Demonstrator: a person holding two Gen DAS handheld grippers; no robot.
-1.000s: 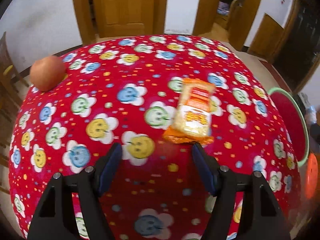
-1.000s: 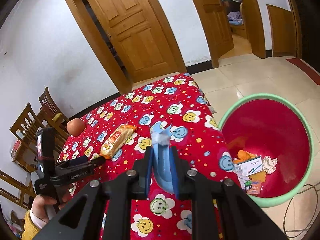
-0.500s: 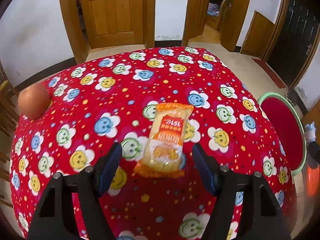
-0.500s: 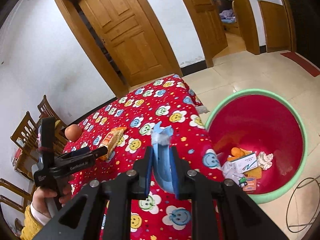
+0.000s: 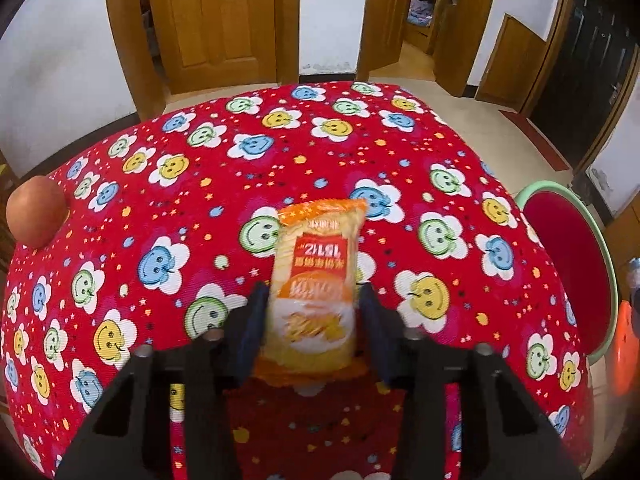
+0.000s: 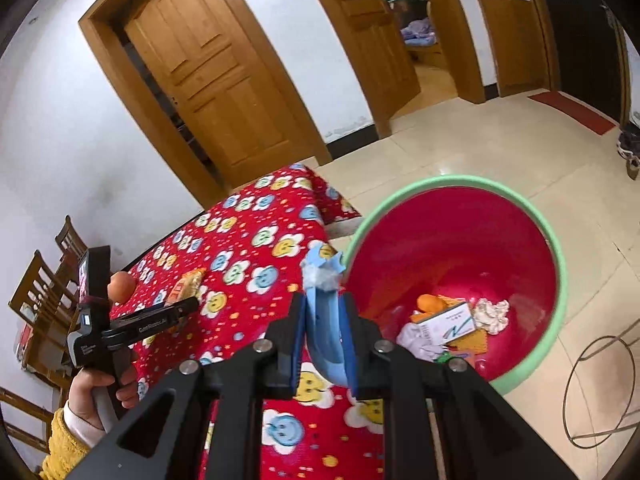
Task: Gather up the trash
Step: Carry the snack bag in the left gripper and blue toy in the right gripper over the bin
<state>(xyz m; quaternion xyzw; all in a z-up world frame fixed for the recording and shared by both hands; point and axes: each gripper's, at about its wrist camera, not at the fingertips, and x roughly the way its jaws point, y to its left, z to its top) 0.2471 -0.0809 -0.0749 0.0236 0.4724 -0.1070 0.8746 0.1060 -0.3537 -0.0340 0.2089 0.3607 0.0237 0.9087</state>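
An orange snack packet lies on the red flowered tablecloth. My left gripper has its jaws closing on it, and both pads touch the packet's long sides. From the right wrist view the same packet shows just past the left gripper, which a hand in a yellow sleeve holds. My right gripper is shut on a blue piece of trash topped with crumpled clear film. It hangs over the table's edge, right beside the rim of the red bin.
The green-rimmed bin stands on the floor right of the table and holds a box, paper and orange scraps. An apple sits at the table's left edge. Wooden chairs stand on the left, and a wire hoop lies on the floor.
The left gripper slid forward until the packet lay between its fingers, then narrowed onto it. The right gripper carried the blue trash rightward, up to the bin's rim.
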